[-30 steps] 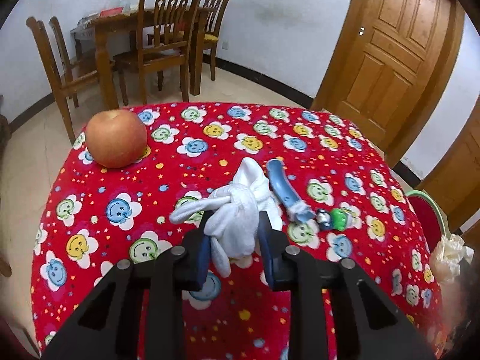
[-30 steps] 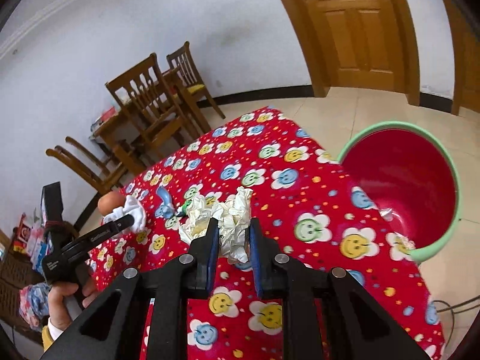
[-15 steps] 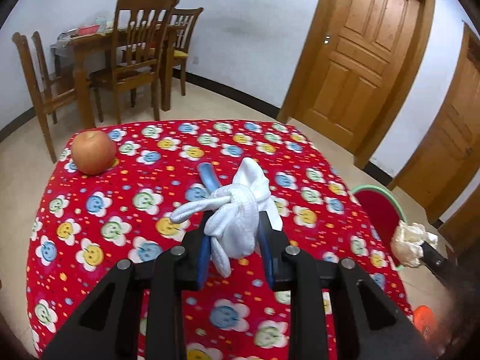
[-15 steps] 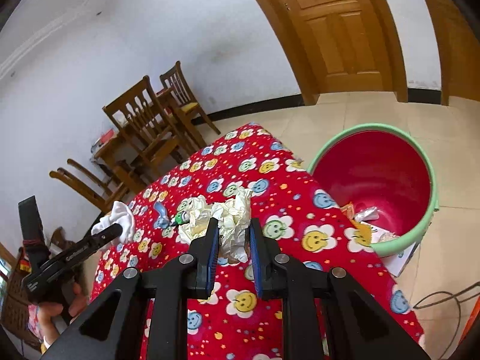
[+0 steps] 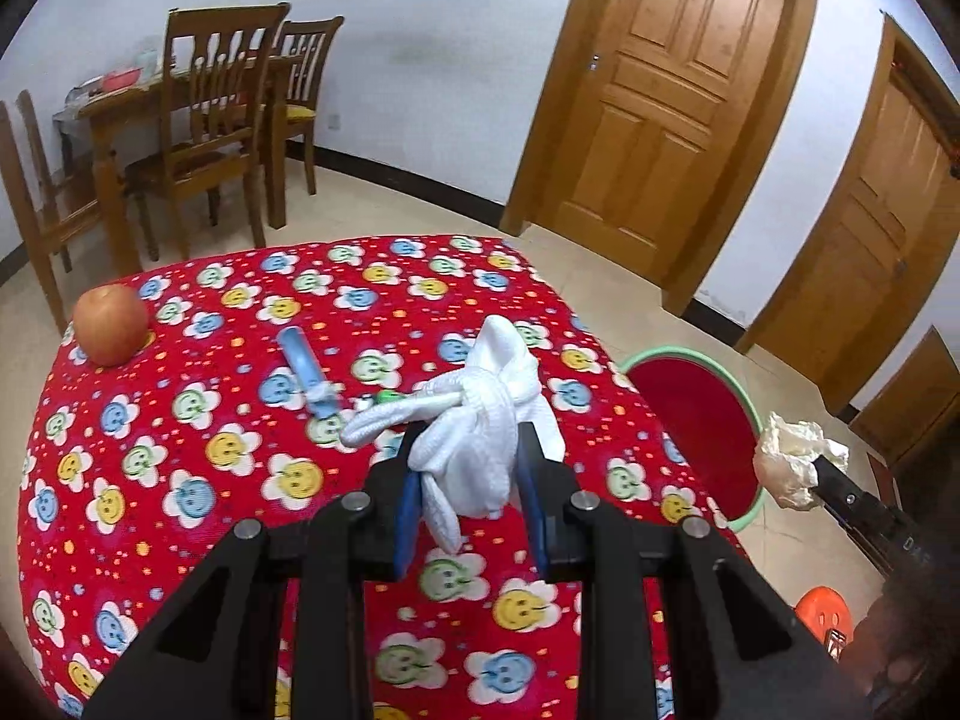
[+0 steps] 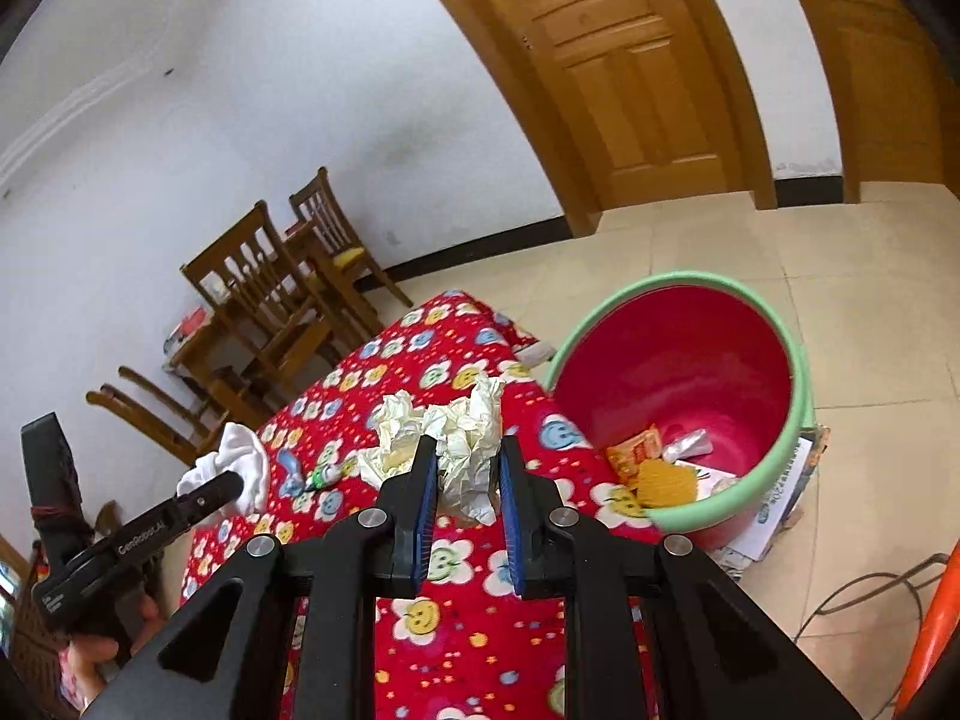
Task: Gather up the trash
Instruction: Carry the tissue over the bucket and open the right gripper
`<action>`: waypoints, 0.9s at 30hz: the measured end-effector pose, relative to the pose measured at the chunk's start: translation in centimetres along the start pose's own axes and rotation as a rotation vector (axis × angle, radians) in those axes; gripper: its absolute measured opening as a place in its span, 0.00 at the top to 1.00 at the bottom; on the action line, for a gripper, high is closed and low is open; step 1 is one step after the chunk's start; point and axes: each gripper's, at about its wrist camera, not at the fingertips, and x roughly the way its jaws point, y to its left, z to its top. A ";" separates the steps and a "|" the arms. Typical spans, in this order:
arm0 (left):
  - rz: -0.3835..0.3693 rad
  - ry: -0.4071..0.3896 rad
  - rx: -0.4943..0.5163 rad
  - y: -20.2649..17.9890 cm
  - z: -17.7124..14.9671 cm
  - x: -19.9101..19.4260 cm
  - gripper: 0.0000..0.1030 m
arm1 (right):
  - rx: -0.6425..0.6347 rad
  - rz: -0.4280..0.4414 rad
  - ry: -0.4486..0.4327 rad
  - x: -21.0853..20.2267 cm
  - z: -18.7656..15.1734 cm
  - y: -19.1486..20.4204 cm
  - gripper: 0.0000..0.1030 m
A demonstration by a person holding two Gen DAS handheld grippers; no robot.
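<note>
The left gripper (image 5: 465, 468) is clamped on a knotted white cloth (image 5: 486, 420), held up above the table; the right gripper (image 6: 462, 477) is clamped on a wad of crumpled paper (image 6: 465, 450), also clear of the tabletop. In the left wrist view the paper wad shows at the right edge, over the floor just beside the bin.

The table (image 5: 198, 480) wears a red cloth printed with smiling flowers. Off its far right corner, on the tiled floor, stands the trash bin (image 6: 774, 480) — red inside, green at the rim — with a yellow packet, an orange wrapper and some pale scraps lying at the bottom. Behind the table are a wooden dining table and chairs (image 5: 204, 138) against the white wall, and wooden doors (image 5: 654, 102).

On the tablecloth sit an apple (image 5: 111, 324) near the far left corner and, well apart from it, a blue-handled toothbrush (image 5: 306, 372) — its green-tipped end lies close to the hanging cloth.
</note>
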 end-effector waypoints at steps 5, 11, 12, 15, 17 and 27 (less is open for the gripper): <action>-0.020 0.014 0.024 -2.0 -0.1 0.8 0.72 | 0.031 -0.018 -0.012 -0.3 0.3 -1.3 0.81; -0.024 0.025 0.052 -3.8 -0.3 1.9 0.72 | 0.070 -0.049 -0.026 -0.3 0.6 -3.1 0.81; -0.023 0.024 0.059 -4.2 -0.3 2.1 0.72 | 0.074 -0.055 -0.028 -0.3 0.6 -3.4 0.81; -0.028 0.032 0.074 -5.2 -0.3 2.6 0.72 | 0.081 -0.096 -0.040 -0.1 0.8 -4.4 0.81; -0.034 0.040 0.081 -5.8 -0.3 3.1 0.72 | 0.087 -0.117 -0.043 0.2 0.9 -5.1 0.81; -0.069 0.073 0.116 -8.6 -0.1 5.4 0.72 | 0.125 -0.188 -0.001 2.7 1.2 -8.1 0.77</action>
